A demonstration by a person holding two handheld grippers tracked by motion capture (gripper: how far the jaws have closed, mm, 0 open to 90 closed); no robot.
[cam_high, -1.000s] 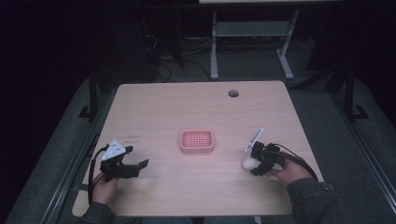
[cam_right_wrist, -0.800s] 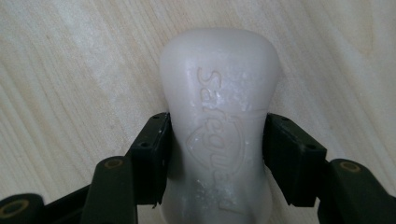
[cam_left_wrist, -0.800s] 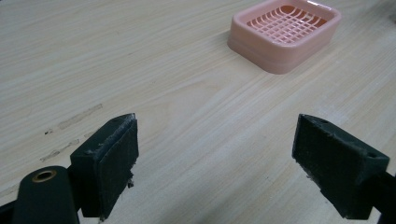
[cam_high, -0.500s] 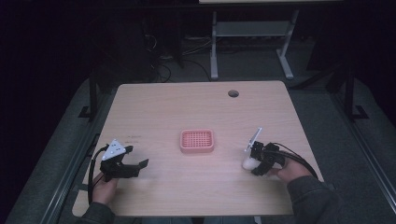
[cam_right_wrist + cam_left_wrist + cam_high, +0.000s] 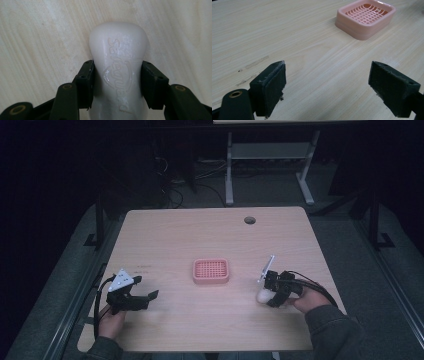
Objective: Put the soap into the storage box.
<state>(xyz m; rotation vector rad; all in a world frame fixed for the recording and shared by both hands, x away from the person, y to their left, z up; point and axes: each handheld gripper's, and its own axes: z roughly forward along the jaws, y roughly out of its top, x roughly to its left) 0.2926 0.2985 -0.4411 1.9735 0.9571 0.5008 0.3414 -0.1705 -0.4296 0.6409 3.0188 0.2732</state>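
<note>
A white bar of soap (image 5: pixel 117 42) with raised lettering lies on the wooden table (image 5: pixel 200 235) at the right. My right gripper (image 5: pixel 117 82) is shut on it, pads pressing both of its sides; the jaws have just been closing on it. From above, the right gripper (image 5: pixel 265 295) and the soap (image 5: pixel 261 296) sit right of a pink slotted soap dish (image 5: pixel 210 271) at the table's middle. My left gripper (image 5: pixel 146 287) rests near the front left, open. Nothing is between its fingers (image 5: pixel 272 85), and the pink dish (image 5: pixel 365 18) lies beyond them.
A round cable hole (image 5: pixel 249 220) sits near the table's far edge. Behind the table stands a white metal frame (image 5: pixel 270 155) on a dark floor. Cables trail from both grippers toward the person's hands at the front edge.
</note>
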